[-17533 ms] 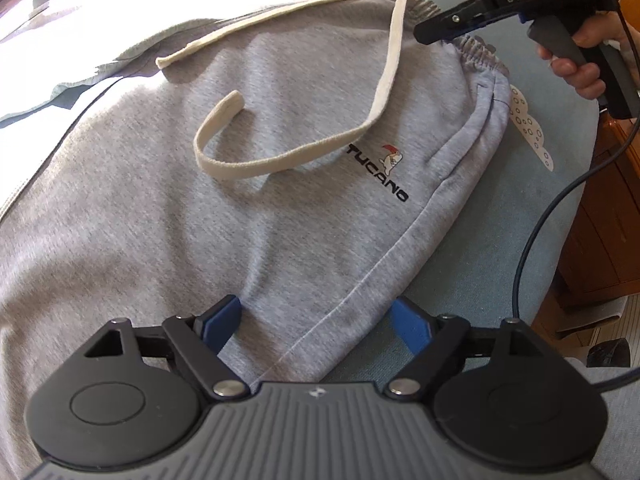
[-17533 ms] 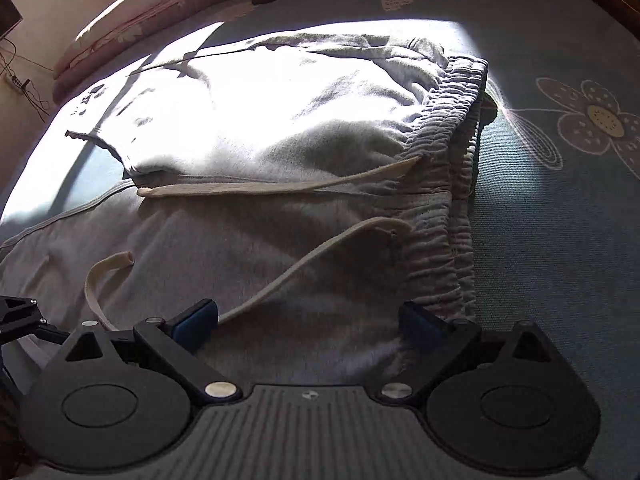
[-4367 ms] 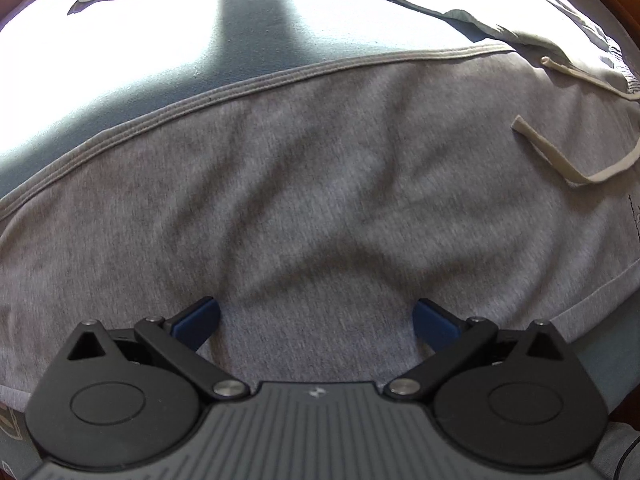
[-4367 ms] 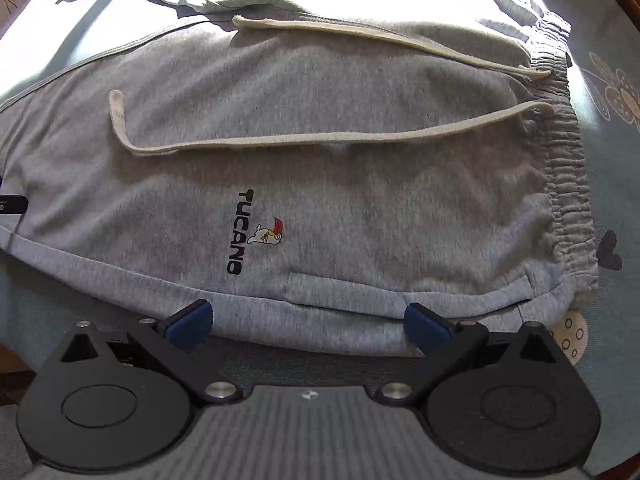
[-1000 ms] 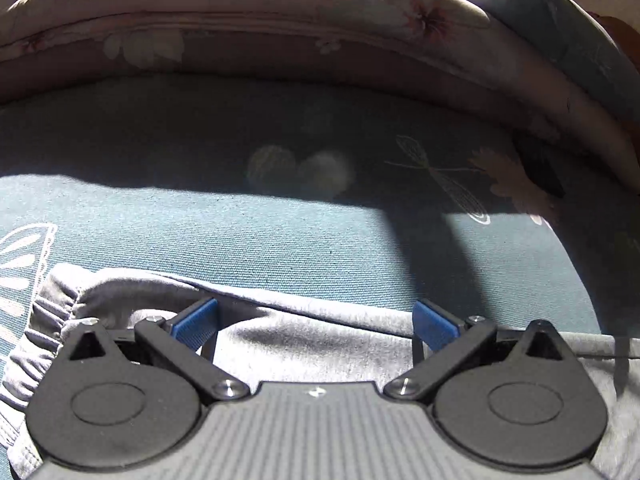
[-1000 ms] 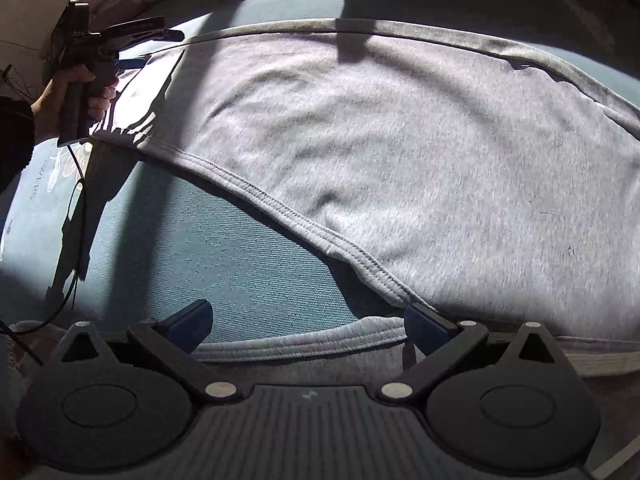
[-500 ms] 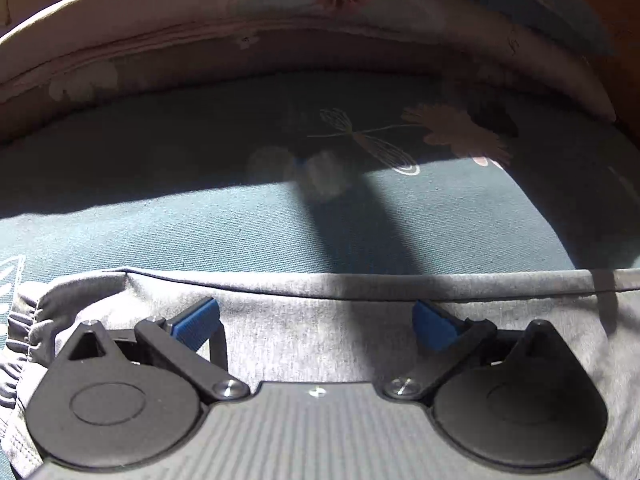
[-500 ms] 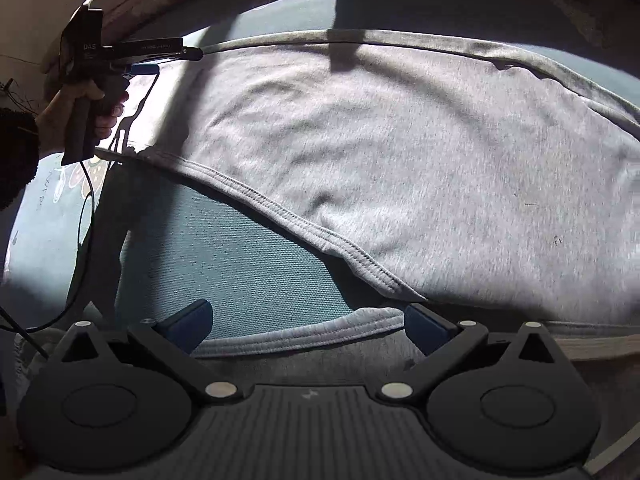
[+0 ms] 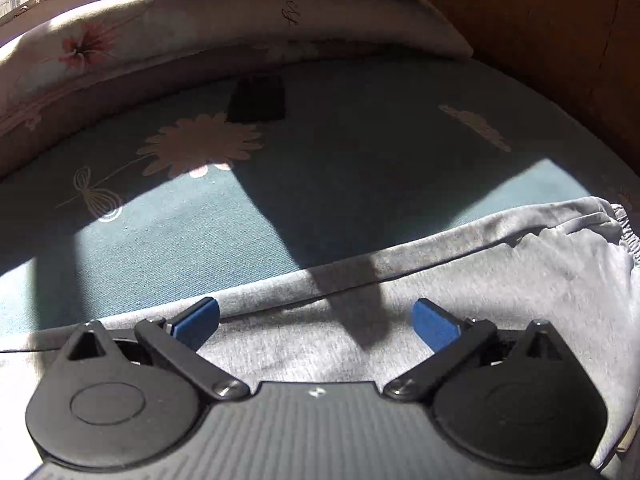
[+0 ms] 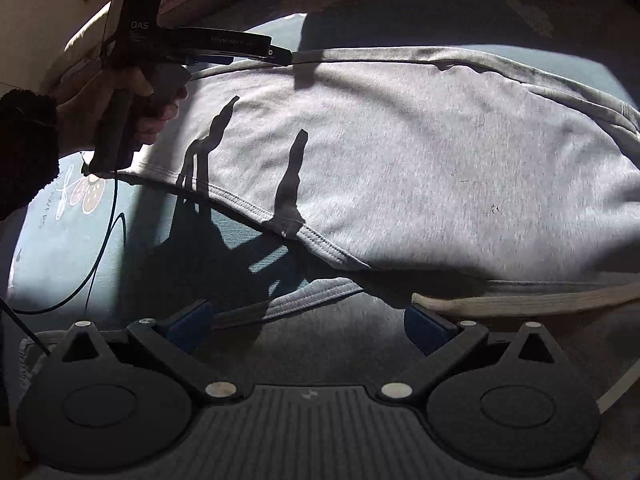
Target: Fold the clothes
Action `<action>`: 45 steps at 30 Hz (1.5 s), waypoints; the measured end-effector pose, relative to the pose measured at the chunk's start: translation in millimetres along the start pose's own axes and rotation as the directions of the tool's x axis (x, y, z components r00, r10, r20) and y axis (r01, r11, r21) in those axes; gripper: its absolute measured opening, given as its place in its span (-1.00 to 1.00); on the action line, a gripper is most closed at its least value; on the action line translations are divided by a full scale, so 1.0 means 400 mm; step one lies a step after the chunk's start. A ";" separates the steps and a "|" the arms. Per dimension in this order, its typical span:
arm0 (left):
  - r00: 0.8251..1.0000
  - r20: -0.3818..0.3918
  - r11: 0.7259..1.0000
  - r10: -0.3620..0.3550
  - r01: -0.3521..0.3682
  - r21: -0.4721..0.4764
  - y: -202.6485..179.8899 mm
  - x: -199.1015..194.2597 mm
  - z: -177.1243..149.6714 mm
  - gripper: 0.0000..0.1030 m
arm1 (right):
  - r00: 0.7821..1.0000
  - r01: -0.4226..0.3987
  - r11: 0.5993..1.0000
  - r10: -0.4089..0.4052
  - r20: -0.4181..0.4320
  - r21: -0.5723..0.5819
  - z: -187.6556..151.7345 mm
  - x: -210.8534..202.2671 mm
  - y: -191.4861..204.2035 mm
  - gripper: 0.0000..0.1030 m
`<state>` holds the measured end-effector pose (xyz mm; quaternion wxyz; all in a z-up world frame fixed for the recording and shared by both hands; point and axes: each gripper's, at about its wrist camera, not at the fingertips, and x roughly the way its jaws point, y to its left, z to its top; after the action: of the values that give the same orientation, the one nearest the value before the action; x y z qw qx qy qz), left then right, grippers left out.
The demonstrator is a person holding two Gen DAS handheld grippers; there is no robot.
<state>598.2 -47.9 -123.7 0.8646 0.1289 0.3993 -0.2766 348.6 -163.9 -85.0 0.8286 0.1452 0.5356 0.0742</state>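
Observation:
The grey sweatpants (image 10: 420, 152) lie on the bed with one leg folded across. Its stitched hem (image 10: 312, 236) runs diagonally, and a second hem (image 10: 316, 292) lies just below it. A cream drawstring (image 10: 520, 304) shows at the right. My right gripper (image 10: 308, 328) hovers open over the shaded near fabric. In the right wrist view a hand (image 10: 120, 112) holds my left gripper (image 10: 280, 54) at the pants' far edge. In its own view the left gripper (image 9: 316, 322) is open over the grey pants (image 9: 500, 264), whose elastic waistband (image 9: 624, 220) is at the right.
Beneath the pants is a teal bedsheet (image 9: 180, 236) with flower prints. A floral pillow (image 9: 160, 36) and a wooden headboard (image 9: 560, 20) stand behind it. A small dark object (image 9: 258, 100) lies near the pillow. A black cable (image 10: 100, 264) hangs from the left gripper.
The left wrist view has swung right along the bed, bringing the waistband into sight. The left gripper moved right along the far edge. The drawstring came into the right view.

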 end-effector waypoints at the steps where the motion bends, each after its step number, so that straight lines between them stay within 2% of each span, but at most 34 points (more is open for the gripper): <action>1: 1.000 -0.004 1.000 0.006 -0.006 0.027 -0.029 0.018 0.002 0.98 | 1.000 0.007 1.000 -0.007 0.007 0.002 -0.008 -0.007 -0.008 1.00; 3: 0.999 -0.016 0.996 0.027 -0.026 0.080 -0.079 0.052 0.004 0.98 | 1.000 0.020 1.000 -0.021 0.019 0.023 -0.026 -0.022 -0.033 1.00; 5: 0.996 -0.037 0.989 0.084 -0.078 0.129 -0.108 0.091 0.006 0.99 | 0.999 0.030 0.998 -0.032 0.029 0.058 -0.045 -0.037 -0.062 1.00; 9: 0.989 -0.029 0.982 0.148 -0.144 0.120 -0.111 0.106 0.044 0.98 | 0.998 0.043 0.992 -0.049 0.046 0.121 -0.082 -0.067 -0.113 1.00; 11: 0.987 -0.032 0.984 0.160 -0.157 0.085 -0.116 0.088 0.068 0.98 | 0.997 0.048 0.990 -0.056 0.053 0.135 -0.099 -0.082 -0.132 1.00; 14: 0.995 -0.042 0.996 0.088 -0.086 0.038 -0.148 0.048 0.082 0.98 | 0.996 0.056 0.990 -0.064 0.062 0.130 -0.114 -0.107 -0.147 1.00; 20: 0.996 -0.071 0.996 -0.045 0.050 0.076 -0.304 -0.005 0.045 0.98 | 0.995 0.049 0.992 -0.059 0.086 0.119 -0.137 -0.159 -0.173 1.00; 24: 0.991 -0.108 0.993 -0.083 0.092 0.076 -0.398 -0.013 0.040 0.98 | 0.994 0.044 0.994 -0.054 0.092 0.105 -0.164 -0.189 -0.193 1.00; 28: 0.983 -0.142 0.993 -0.115 0.117 0.004 -0.457 0.013 0.046 0.98 | 0.995 0.047 0.995 -0.055 0.086 0.092 -0.197 -0.212 -0.230 1.00; 33: 0.982 -0.187 1.000 0.007 -0.006 0.006 -0.508 0.094 0.041 0.98 | 0.990 0.083 0.993 -0.091 0.105 0.080 -0.223 -0.259 -0.305 1.00; 35: 0.978 -0.199 0.998 0.055 -0.052 0.021 -0.514 0.119 0.047 1.00 | 0.987 0.095 0.989 -0.108 0.116 0.113 -0.227 -0.276 -0.343 1.00; 38: 0.972 -0.218 0.996 0.090 -0.091 0.004 -0.517 0.127 0.080 0.99 | 0.986 0.095 0.981 -0.116 0.120 0.168 -0.238 -0.298 -0.400 1.00; 40: 0.973 -0.215 0.995 0.081 -0.090 -0.032 -0.517 0.115 0.113 0.97 | 0.984 0.099 0.979 -0.123 0.127 0.179 -0.239 -0.309 -0.422 1.00; 43: 0.983 -0.181 0.995 0.010 -0.028 -0.097 -0.519 0.094 0.149 0.98 | 0.981 0.099 0.976 -0.128 0.145 0.192 -0.233 -0.327 -0.452 1.00; 45: 0.983 -0.181 0.994 0.006 -0.027 -0.110 -0.526 0.106 0.159 0.98 | 0.980 0.091 0.975 -0.124 0.155 0.203 -0.224 -0.333 -0.468 1.00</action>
<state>537.7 -263.0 -115.2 0.8329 0.1079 0.4899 -0.2336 205.6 -363.7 -63.9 0.8551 0.2020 0.4762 -0.0358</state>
